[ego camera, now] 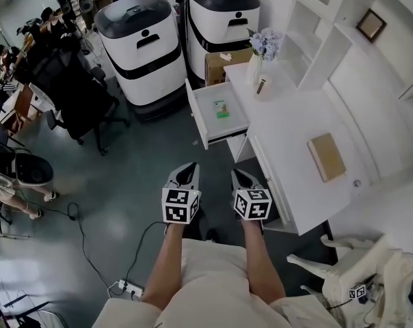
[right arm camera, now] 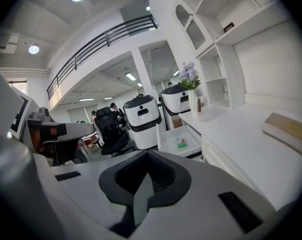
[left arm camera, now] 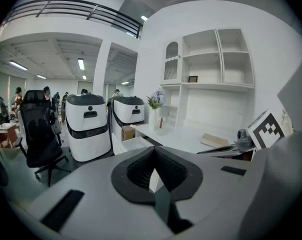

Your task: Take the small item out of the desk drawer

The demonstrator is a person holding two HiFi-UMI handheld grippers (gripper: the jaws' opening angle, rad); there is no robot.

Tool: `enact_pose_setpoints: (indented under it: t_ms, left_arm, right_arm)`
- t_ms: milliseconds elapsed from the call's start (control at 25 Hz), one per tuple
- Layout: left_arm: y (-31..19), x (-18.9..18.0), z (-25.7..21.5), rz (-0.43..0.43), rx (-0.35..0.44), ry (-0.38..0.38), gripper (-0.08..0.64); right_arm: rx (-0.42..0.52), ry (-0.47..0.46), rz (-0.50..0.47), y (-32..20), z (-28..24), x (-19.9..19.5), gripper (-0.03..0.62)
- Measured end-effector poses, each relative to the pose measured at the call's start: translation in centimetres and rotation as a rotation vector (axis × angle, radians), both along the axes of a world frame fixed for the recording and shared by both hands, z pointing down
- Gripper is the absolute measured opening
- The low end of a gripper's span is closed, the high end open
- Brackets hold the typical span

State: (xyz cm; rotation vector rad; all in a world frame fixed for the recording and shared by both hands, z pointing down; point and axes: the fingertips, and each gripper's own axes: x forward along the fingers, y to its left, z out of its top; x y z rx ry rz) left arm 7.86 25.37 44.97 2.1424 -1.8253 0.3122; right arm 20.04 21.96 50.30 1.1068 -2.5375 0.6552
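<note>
Where the grey floor (ego camera: pixel 145 176) meets the wall, a long white desk (ego camera: pixel 295 115) fills the right side of the head view, with white shelves (ego camera: pixel 323 39) above its far end. Two white-and-black machines (ego camera: pixel 139 46) stand side by side past that end, and a black office chair (ego camera: pixel 83 94) sits to their left. The drawer (ego camera: pixel 232 123) is pulled out of the desk towards the open floor. Nearer the person, the left gripper (ego camera: pixel 186 173) and the right gripper (ego camera: pixel 242 178) are held side by side over the floor, both well short of the drawer. Each one's own view shows its jaws pressed together with nothing between them. A tan book (ego camera: pixel 326 156) lies flat on the desktop, and a vase (ego camera: pixel 254 67) of pale flowers stands near the far corner. The small item (ego camera: pixel 221 108), green and white, lies on the drawer's floor near its middle, apart from both grippers.
</note>
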Motion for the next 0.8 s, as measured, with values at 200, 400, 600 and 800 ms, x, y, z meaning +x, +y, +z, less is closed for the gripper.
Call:
enact_pose_setpoints:
  t_ms: [200,400,600,800]
  left_arm:
    - [-2.8,-0.6,0.7,0.025,0.007,-0.009,0.017]
    - [-6.8,-3.0,0.7,0.029,0.013,0.001,0.017]
    - [-11.6,-6.4,0.6,0.035,0.013,0.015,0.017]
    - [-16.8,-9.4,0.5,0.058,-0.013,0.037,0.017]
  right_arm:
    - [0.016,0.010,-0.021,-2.8,0.2,-1.6,0.023]
    - [0.040,0.032,-0.030,-7.0,-0.2,-3.9,0.023]
    - [0.040,0.062,-0.040,-11.0,0.1,-6.9,0.023]
    - [0.004,0.086,-0.024,-15.1,0.4,-9.4,0.023]
